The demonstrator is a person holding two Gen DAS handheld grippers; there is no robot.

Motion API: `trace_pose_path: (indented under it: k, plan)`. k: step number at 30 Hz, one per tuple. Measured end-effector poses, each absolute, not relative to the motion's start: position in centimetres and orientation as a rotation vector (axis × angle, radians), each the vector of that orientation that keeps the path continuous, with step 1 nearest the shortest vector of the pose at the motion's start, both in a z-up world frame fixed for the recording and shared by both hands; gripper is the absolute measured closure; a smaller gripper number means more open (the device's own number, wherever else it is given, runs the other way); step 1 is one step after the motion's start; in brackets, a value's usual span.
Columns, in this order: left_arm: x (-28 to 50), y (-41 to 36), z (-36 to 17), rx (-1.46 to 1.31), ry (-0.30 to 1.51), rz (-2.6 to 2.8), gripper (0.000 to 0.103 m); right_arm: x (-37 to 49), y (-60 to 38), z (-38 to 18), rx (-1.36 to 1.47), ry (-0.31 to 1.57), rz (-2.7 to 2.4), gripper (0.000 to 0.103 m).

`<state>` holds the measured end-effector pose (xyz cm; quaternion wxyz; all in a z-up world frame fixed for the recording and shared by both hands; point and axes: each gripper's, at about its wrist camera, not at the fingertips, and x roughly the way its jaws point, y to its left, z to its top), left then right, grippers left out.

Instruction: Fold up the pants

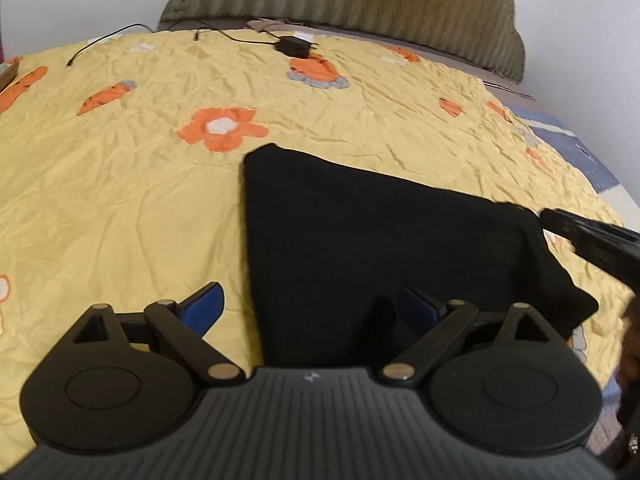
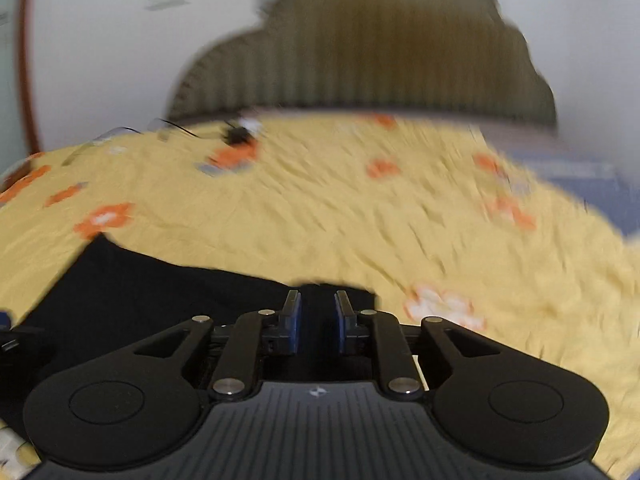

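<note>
The black pants [image 1: 372,240] lie folded into a compact shape on the yellow bedspread [image 1: 140,184]. My left gripper [image 1: 308,308] is open, its blue pads wide apart over the pants' near left edge. My right gripper [image 2: 318,320] shows in the blurred right wrist view with its blue pads a little apart and black pants cloth [image 2: 160,300] between and under them at the far right corner. Whether it grips the cloth I cannot tell. The right gripper also shows at the right edge of the left wrist view [image 1: 592,240], at the pants' corner.
A black charger with cables [image 1: 294,46] lies at the far side of the bed. A green padded headboard [image 1: 360,0] stands behind. A blue patterned sheet [image 1: 576,148] shows at the right edge of the bed. White walls surround it.
</note>
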<state>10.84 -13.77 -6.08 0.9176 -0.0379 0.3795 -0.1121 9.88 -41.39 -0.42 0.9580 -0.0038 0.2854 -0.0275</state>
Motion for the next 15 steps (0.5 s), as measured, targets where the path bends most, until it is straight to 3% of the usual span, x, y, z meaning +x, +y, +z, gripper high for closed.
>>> trace_pose_path:
  k: [8, 13, 15]
  plan:
    - [12.3, -10.6, -6.4, -0.190, 0.827, -0.206, 0.004, 4.4, -34.1, 0.3, -0.159, 0.522, 0.092, 0.084]
    - [13.1, -9.6, -7.3, -0.250, 0.875, -0.205, 0.003, 3.0, -31.3, -0.6, -0.210, 0.523, 0.164, 0.056]
    - [13.2, -9.6, -7.5, -0.249, 0.880, -0.204, 0.003, 2.5, -30.9, -0.9, -0.220, 0.529, 0.173, 0.054]
